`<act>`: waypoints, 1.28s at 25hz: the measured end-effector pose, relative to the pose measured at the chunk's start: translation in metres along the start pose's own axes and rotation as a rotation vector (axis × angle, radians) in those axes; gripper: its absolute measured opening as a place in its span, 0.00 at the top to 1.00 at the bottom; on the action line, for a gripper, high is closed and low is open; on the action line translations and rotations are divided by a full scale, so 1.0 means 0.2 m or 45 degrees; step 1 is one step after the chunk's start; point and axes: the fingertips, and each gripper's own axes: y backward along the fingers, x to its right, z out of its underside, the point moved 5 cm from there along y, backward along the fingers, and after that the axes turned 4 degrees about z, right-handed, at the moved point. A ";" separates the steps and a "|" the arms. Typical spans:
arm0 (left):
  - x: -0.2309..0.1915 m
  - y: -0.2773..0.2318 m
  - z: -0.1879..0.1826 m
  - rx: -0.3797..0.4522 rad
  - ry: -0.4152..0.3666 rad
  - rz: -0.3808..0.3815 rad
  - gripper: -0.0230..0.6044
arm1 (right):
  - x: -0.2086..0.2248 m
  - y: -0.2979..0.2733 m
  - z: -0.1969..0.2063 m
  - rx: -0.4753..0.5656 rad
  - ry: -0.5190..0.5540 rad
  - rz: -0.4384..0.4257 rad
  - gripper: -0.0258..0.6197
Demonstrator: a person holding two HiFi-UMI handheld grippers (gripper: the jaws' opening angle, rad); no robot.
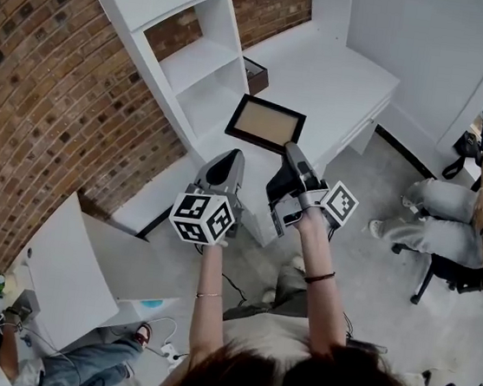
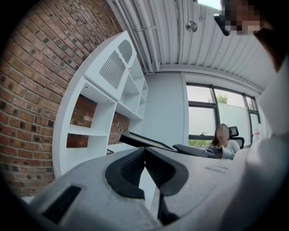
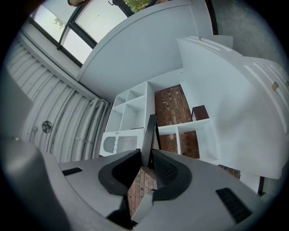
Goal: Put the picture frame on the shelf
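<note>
Left gripper (image 2: pixel 144 152) nearest, jaws pressed together, nothing between them, idle beside right gripper (image 3: pixel 146 155); right jaws clamped on near edge of picture frame (image 1: pixel 265 122), a narrow bite at one spot on the rim; frame held out roughly flat over the worktop (image 1: pixel 342 82) near its front left corner, just beside the shelf unit (image 1: pixel 196 62); looks lifted clear of the worktop, not certain; not yet on any shelf; small dark box (image 1: pixel 256 76) further back at the worktop's left edge, against the shelf unit. Risks, as judgement: single-edge grip with the frame cantilevered, so likely to pivot or slip in the jaws on the swing left; far corner could strike an upright or a board edge if the entry angle is off; could tip forward if stood up without leaning on the back wall; could knock the box if the lowest bay is picked.
</note>
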 end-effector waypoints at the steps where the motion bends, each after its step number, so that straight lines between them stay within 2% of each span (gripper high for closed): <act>1: -0.01 0.00 0.00 -0.002 -0.001 -0.006 0.95 | 0.01 -0.02 0.00 -0.005 -0.004 0.000 0.85; 16: -0.32 -0.29 -0.09 0.035 -0.013 -0.153 0.95 | 0.13 -0.56 -0.15 -0.162 -0.049 -0.018 0.85; 24: -0.41 -0.46 -0.09 0.043 -0.005 -0.238 0.95 | 0.20 -0.77 -0.28 -0.229 -0.088 0.002 0.85; 32: -0.51 -0.60 -0.13 0.067 0.016 -0.339 0.95 | 0.24 -1.00 -0.32 -0.369 -0.107 0.026 0.85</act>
